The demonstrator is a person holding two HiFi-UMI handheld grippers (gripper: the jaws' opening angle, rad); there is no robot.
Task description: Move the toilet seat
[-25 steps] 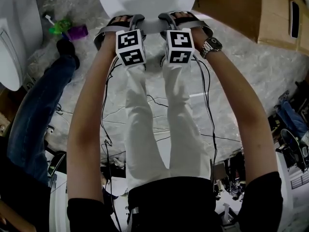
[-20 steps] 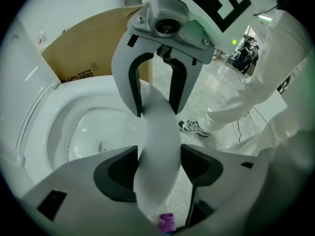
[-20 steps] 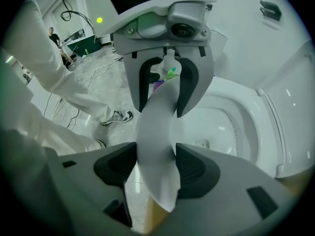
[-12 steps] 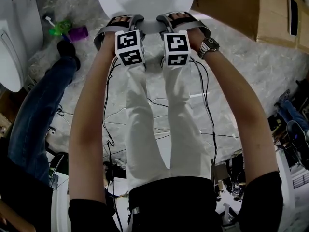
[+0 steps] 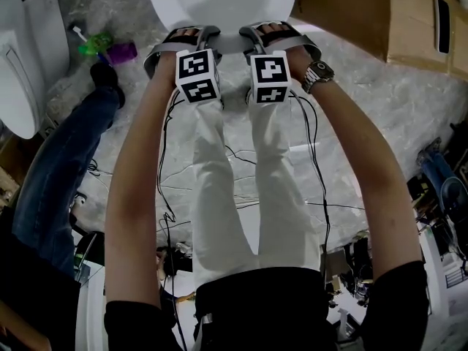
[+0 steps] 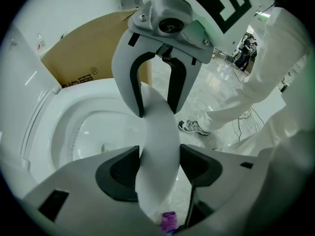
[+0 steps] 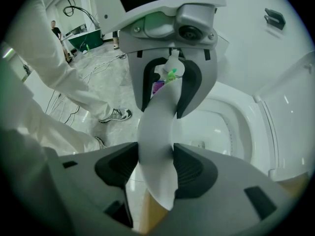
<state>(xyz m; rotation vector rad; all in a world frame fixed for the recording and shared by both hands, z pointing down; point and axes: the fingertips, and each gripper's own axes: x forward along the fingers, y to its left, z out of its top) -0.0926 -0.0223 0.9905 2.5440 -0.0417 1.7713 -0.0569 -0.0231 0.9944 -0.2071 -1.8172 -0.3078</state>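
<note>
Left gripper (image 6: 160,166): jaws set on the front rim of the toilet seat (image 6: 157,132), one dark pad on the bowl side and one on the floor side, both against the rim; in the head view it (image 5: 183,39) sits at the near edge of the seat (image 5: 219,6), pointing steeply down
Right gripper (image 7: 156,166): jaws have just been closing, with the same rim (image 7: 157,127) between them; both pads press on it, at a wide opening; seen from above it (image 5: 278,36) is just right of the left one
Toilet seat: white, at the far middle of the scene, held at its near edge by both grippers side by side
Toilet bowl (image 6: 83,132): open, white, behind the gripped rim
Cardboard box (image 5: 344,13): just right of the toilet
Second toilet (image 5: 22,64): far left, well apart
Green and purple object (image 5: 102,47): on the marble floor (image 5: 380,108), left of the seat
Wristwatch (image 5: 319,70): on the right wrist
Cables (image 5: 241,156): loose across the floor
</note>
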